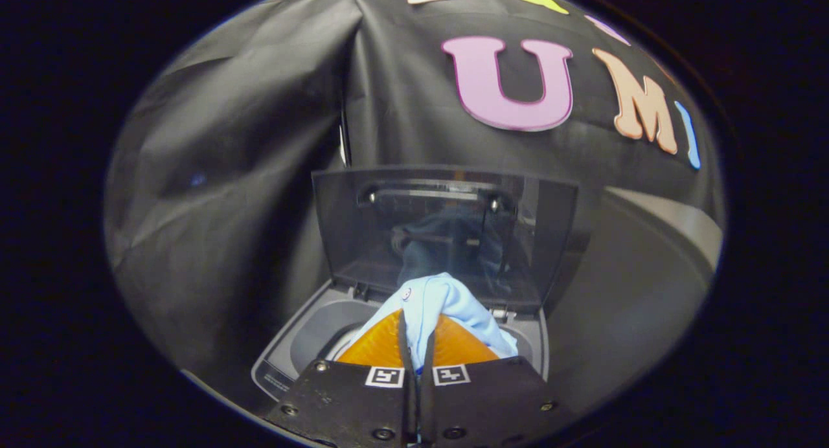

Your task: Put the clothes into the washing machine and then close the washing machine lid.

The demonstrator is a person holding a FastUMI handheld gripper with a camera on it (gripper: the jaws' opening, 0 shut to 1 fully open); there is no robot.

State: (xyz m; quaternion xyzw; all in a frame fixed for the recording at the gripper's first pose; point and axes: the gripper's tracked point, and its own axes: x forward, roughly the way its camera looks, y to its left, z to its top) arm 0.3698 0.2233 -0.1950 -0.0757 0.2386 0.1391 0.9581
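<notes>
cloth pinched over the open washer

the claw (416, 344) is clenched on a light blue cloth (440, 302), its two fingers (382, 347) pressed nearly together with a fold of fabric caught between them. the rest of the cloth bunches up just ahead of the fingertips and drapes down either side. below and just beyond sits the washer (304, 341), its tub open, and the lid (447, 228) stands upright past the cloth.

the cloth looks soft, limp and light, so it likely sags and trails from any single pinch. a hold on a thick bunched fold, as here, seems surest; a thin edge could slip. loose ends may snag the tub rim on the way in.
</notes>
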